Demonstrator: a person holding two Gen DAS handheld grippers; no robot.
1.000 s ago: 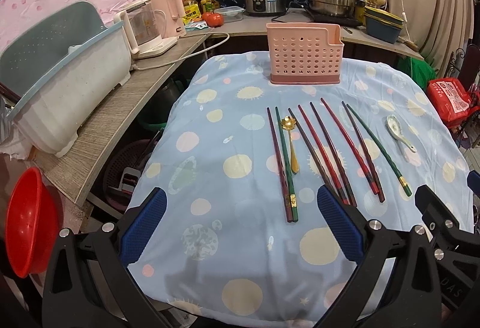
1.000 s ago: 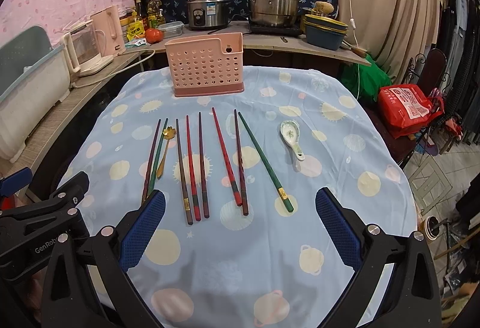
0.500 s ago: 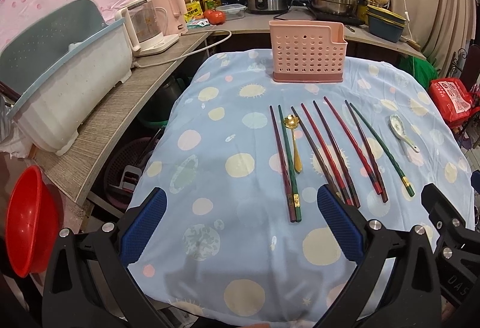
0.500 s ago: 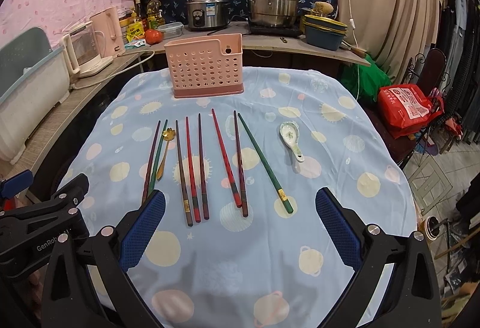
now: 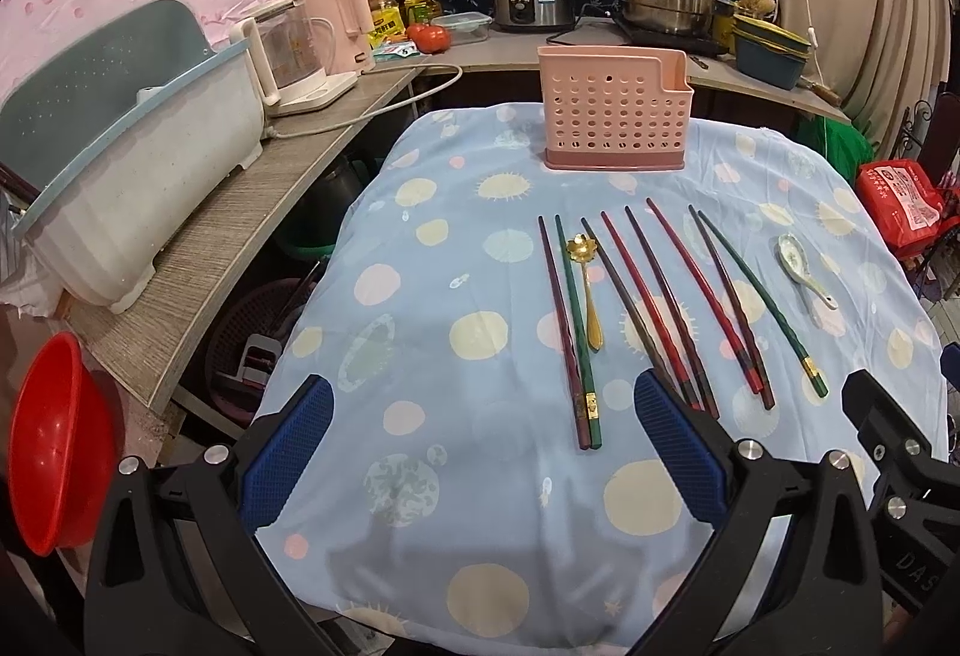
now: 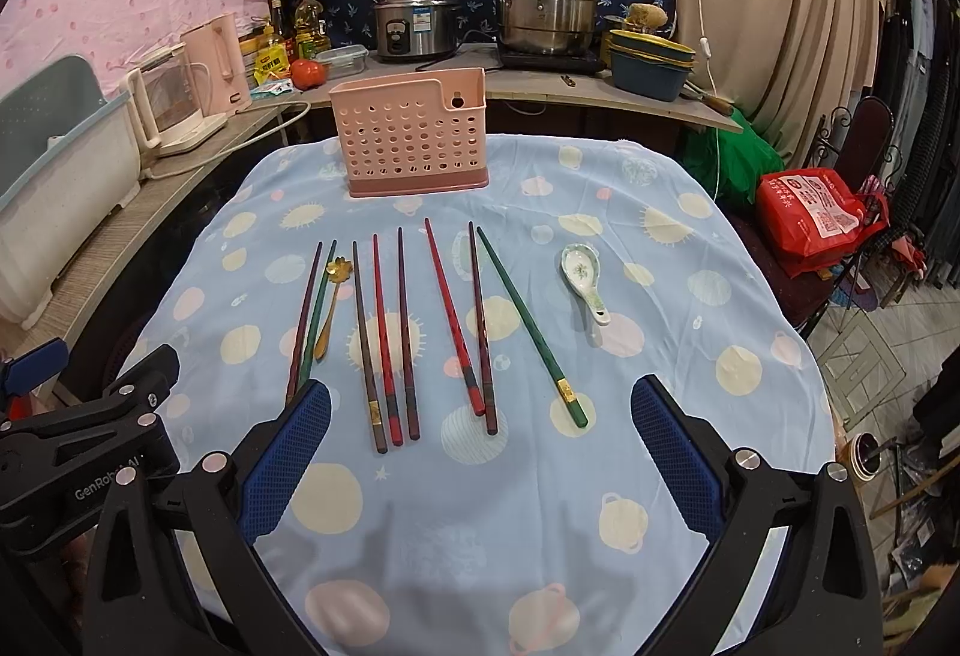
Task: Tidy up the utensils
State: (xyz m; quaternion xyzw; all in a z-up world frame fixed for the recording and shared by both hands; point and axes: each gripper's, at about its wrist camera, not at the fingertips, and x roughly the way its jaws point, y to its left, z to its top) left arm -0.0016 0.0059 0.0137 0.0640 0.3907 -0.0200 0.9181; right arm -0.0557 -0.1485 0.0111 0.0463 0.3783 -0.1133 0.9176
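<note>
A pink perforated utensil holder (image 5: pixel 615 116) (image 6: pixel 414 134) stands upright at the far side of the table. In front of it lie several chopsticks (image 5: pixel 660 302) (image 6: pixel 408 332) in red, dark and green, side by side. Among the left ones lies a gold spoon (image 5: pixel 588 290) (image 6: pixel 330 305). To the right rests a white ceramic spoon (image 5: pixel 801 266) (image 6: pixel 585 278). My left gripper (image 5: pixel 480 452) hovers open near the front edge, by the left chopsticks' near ends. My right gripper (image 6: pixel 480 452) is open too, just short of the chopsticks' near ends. Nothing is held.
The round table wears a blue spotted cloth (image 5: pixel 456 332) (image 6: pixel 660 356). A side counter at left carries a white dish rack (image 5: pixel 132 176) and kettles (image 5: pixel 294 56). Pots (image 6: pixel 546 5) line the back counter. A red basin (image 5: pixel 54 446) sits low left, a red bag (image 6: pixel 816 212) right.
Both grippers have barely moved; the left view has shifted slightly so the table sits a little lower and to the right. Nothing was picked up.
</note>
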